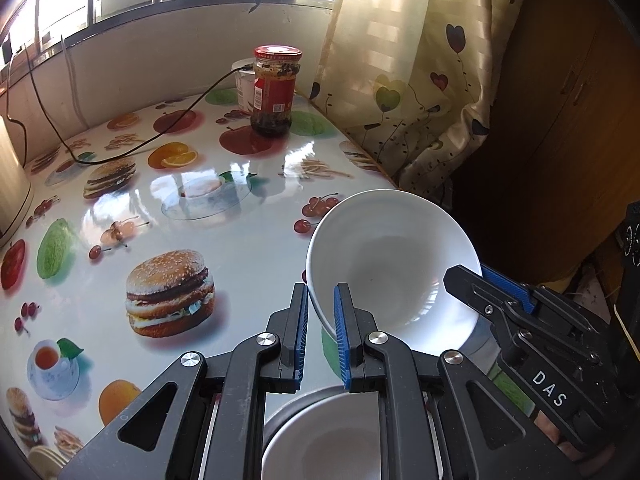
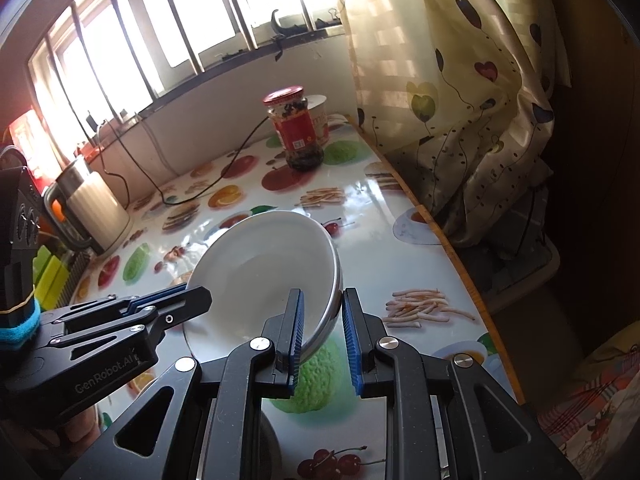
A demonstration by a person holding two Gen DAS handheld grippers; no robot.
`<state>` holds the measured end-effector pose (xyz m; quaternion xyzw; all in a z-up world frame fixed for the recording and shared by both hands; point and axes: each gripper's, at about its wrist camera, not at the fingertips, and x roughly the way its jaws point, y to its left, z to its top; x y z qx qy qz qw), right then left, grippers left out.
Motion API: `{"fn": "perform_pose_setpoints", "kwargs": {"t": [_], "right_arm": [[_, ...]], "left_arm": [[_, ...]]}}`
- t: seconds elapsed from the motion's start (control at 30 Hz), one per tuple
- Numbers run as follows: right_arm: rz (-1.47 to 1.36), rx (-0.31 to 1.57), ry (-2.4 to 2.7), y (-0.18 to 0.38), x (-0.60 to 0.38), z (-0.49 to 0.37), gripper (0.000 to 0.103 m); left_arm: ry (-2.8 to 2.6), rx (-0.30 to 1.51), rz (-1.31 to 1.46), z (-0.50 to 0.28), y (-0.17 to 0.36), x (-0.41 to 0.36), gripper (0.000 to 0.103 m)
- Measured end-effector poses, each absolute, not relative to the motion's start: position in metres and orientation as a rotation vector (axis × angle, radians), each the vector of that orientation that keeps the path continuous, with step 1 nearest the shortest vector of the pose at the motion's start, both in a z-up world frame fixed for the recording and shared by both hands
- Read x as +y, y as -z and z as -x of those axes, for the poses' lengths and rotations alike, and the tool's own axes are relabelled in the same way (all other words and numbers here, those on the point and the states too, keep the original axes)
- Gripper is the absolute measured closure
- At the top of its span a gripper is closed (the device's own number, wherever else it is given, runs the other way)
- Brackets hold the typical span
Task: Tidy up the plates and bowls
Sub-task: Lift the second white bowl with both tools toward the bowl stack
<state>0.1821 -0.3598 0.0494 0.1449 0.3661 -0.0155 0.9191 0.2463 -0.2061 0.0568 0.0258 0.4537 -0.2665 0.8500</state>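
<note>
A white bowl (image 1: 392,264) is held tilted above the fruit-print table (image 1: 168,208), gripped on opposite rims by both grippers. My left gripper (image 1: 322,320) is shut on its left rim. My right gripper (image 2: 322,320) is shut on its right rim, and the bowl shows in the right wrist view (image 2: 264,272). The right gripper also shows in the left wrist view (image 1: 468,280), and the left gripper in the right wrist view (image 2: 196,294). A second white bowl (image 1: 320,436) on a grey plate (image 1: 280,412) sits below my left gripper.
A red-lidded jar (image 1: 276,92) and a white tub (image 1: 244,88) stand at the table's far side. A black cable (image 1: 120,152) runs across the table. A cream kettle (image 2: 96,208) stands at the left. A curtain (image 1: 400,80) hangs past the right table edge.
</note>
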Motion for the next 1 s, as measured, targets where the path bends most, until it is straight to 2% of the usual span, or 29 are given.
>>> {"fn": "perform_pose_setpoints", "kwargs": {"t": [1.0], "right_arm": [[-0.267,0.686,-0.001,-0.088,-0.317,-0.119,0.084]], "left_arm": [[0.553,0.891,-0.002,-0.185,-0.089,-0.159,0.089]]}}
